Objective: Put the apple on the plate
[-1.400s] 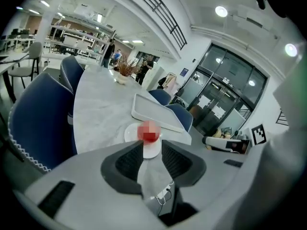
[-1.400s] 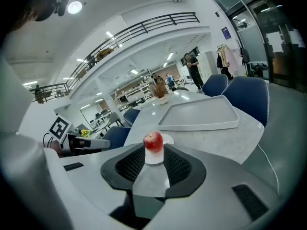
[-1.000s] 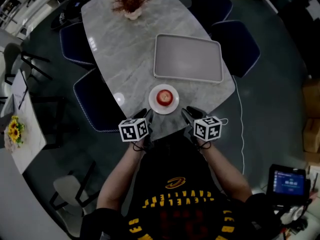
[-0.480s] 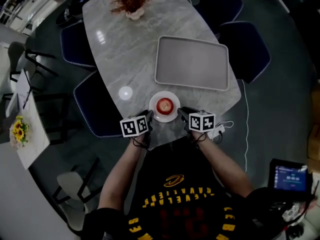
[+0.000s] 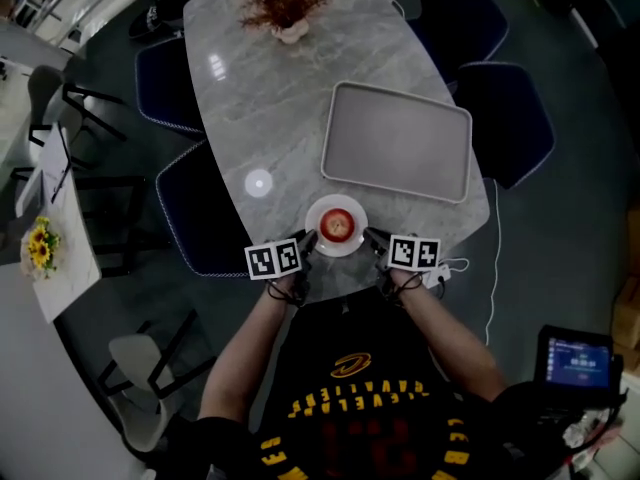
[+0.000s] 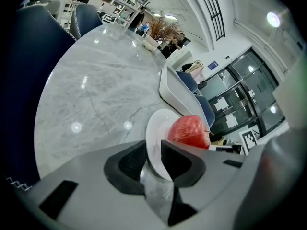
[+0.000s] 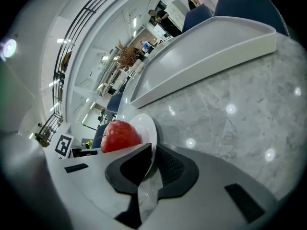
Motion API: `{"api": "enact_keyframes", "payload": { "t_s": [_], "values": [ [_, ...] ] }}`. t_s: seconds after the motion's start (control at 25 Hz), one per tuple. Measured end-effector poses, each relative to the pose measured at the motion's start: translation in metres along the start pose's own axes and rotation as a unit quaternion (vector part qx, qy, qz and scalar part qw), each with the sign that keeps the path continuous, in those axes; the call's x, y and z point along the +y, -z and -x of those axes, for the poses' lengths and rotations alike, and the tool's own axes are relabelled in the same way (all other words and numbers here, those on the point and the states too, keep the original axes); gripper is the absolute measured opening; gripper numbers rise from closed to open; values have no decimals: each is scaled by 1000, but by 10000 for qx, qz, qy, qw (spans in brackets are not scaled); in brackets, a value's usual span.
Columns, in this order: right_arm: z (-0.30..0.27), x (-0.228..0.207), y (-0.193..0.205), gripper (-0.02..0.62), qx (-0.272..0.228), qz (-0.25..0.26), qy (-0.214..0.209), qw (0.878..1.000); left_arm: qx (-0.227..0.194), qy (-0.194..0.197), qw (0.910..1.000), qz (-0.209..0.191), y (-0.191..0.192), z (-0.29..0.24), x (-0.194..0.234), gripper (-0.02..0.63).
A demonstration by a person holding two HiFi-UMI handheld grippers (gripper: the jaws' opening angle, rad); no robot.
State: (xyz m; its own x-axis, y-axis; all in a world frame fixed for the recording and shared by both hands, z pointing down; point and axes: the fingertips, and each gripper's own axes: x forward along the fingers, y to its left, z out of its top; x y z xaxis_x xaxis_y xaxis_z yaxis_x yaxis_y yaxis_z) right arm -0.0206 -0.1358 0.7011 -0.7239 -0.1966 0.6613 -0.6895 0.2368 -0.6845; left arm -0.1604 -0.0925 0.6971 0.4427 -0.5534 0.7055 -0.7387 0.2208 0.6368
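The apple [image 5: 337,224] is pictured at the centre of the white plate [image 5: 336,251] on the marble desk [image 5: 290,118], with the grey tray [image 5: 397,140] set just beyond the plate. The plate's left rim is clamped by the left tool [image 5: 306,238]. Its right rim is caught between the jaws of the right tool [image 5: 371,237], which are closing on it. The fruit is flanked evenly, with neither tool nearer, so any lift is judged to depend on the plate being kept level.
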Motion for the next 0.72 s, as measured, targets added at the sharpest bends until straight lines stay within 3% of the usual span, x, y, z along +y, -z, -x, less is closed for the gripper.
{"api": "enact_keyframes", "payload": {
  "t_s": [0.16, 0.52, 0.72],
  "values": [
    [-6, -5, -2, 34, 53, -159, -112, 9998, -39, 28, 9996, 281, -3, -5, 8, 51],
    [14, 9, -22, 28, -147, -569, -481, 9971, -87, 367, 9977, 572, -19, 2, -10, 44],
    [31, 7, -45, 27, -418, -899, -742, 9923, -46, 784, 9951, 605, -38, -3, -34, 41]
  ]
}}
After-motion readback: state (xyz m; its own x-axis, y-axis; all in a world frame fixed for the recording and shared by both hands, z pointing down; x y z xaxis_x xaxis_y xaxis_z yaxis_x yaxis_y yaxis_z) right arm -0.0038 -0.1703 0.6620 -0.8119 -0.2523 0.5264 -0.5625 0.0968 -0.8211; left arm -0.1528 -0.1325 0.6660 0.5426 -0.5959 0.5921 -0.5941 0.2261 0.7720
